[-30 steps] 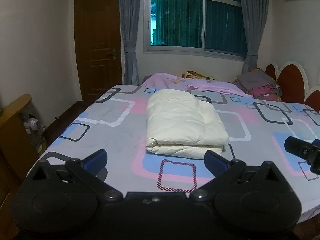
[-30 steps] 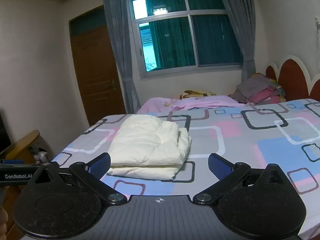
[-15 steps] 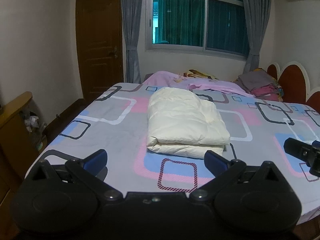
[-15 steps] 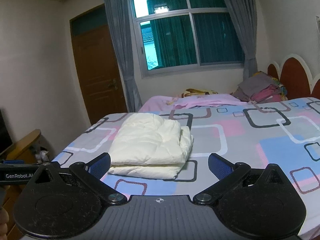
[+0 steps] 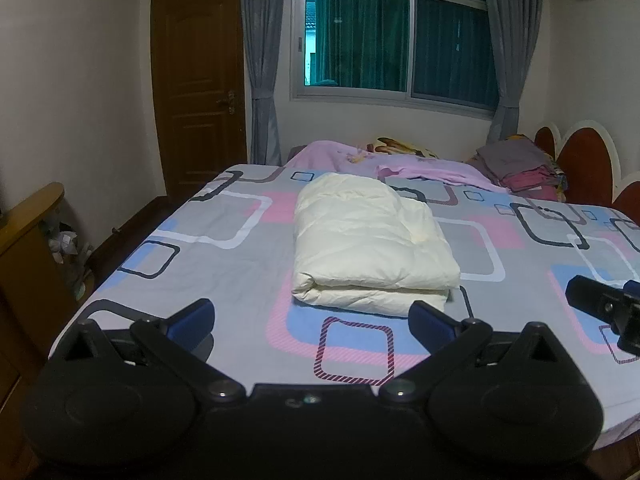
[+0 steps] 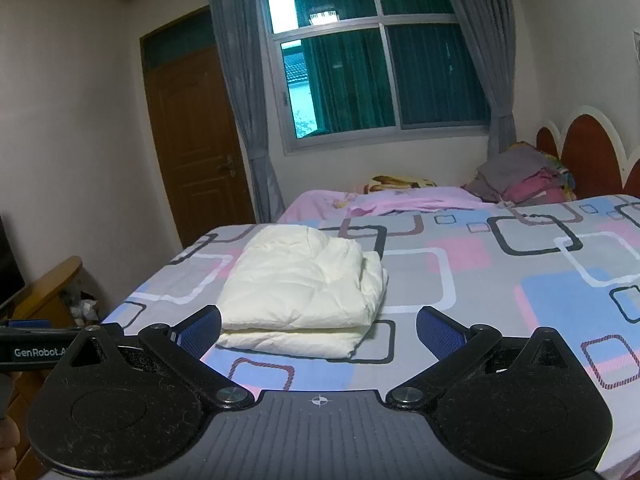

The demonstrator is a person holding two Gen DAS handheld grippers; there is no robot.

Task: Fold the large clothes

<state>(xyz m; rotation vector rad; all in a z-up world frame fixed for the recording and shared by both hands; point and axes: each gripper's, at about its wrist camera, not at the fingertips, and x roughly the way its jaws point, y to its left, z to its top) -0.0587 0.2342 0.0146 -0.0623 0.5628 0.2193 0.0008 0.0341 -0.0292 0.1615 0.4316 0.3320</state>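
Note:
A cream padded garment (image 5: pixel 368 244) lies folded into a thick rectangle on the bed (image 5: pixel 224 256), also seen in the right wrist view as the garment (image 6: pixel 304 284). My left gripper (image 5: pixel 310 318) is open, held back from the garment's near edge with nothing between its blue pads. My right gripper (image 6: pixel 318 328) is open too, just short of the fold's near right corner and holding nothing. The right gripper's tip (image 5: pixel 604 306) shows at the right edge of the left wrist view.
The bed sheet has pink, blue and grey squares. A pink blanket (image 5: pixel 420 166) and a pile of folded clothes (image 5: pixel 520 168) lie at the far side by the headboard (image 5: pixel 580 168). A wooden cabinet (image 5: pixel 28 248) stands left of the bed, a door (image 5: pixel 196 84) beyond.
Both grippers have drawn back and tilted up slightly, so the garment sits a little lower in each view. The garment has not moved and both grippers stay open.

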